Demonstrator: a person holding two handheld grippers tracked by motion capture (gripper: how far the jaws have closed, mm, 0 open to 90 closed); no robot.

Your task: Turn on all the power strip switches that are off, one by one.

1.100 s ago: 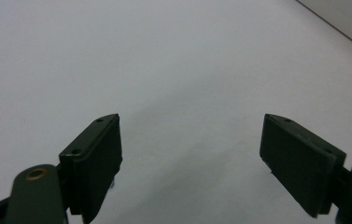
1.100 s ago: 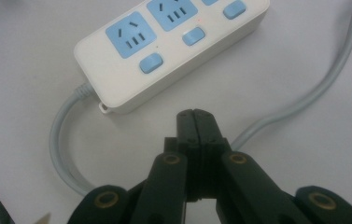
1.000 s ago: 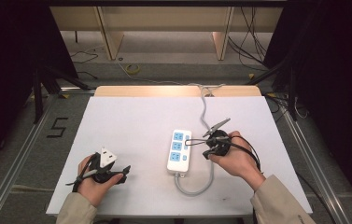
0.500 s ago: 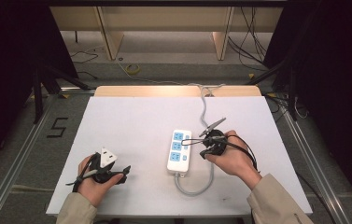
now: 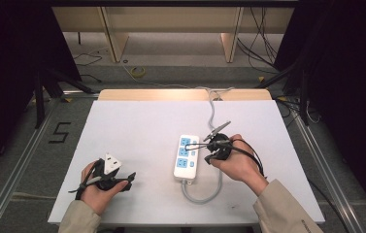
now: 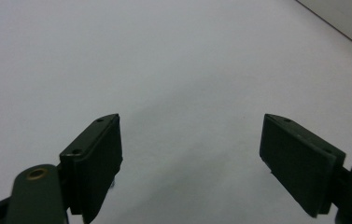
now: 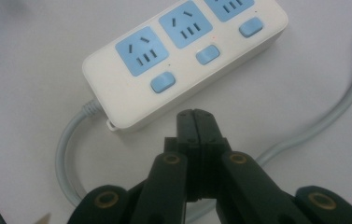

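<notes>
A white power strip (image 5: 186, 155) with blue sockets and blue switches lies on the white table (image 5: 141, 126), a little right of the middle. My right gripper (image 5: 193, 144) hovers at the strip's right side, jaws shut with nothing between them. In the right gripper view the shut jaws (image 7: 195, 114) point at the strip's near end (image 7: 131, 107), just beside its lowest switch (image 7: 163, 83). At the table's front left, my left gripper (image 5: 127, 178) rests low in the hand. Its jaws (image 6: 190, 140) stand open over bare table.
The strip's grey cable (image 5: 201, 196) loops out of its near end, passes under the right hand and runs off the far edge (image 5: 213, 104). A white block (image 5: 111, 162) shows at the left hand; I cannot tell whether it belongs to the gripper. Dark floor with cables surrounds the table.
The right gripper has edged a little to the left, closer to the power strip. The left hand has stayed put.
</notes>
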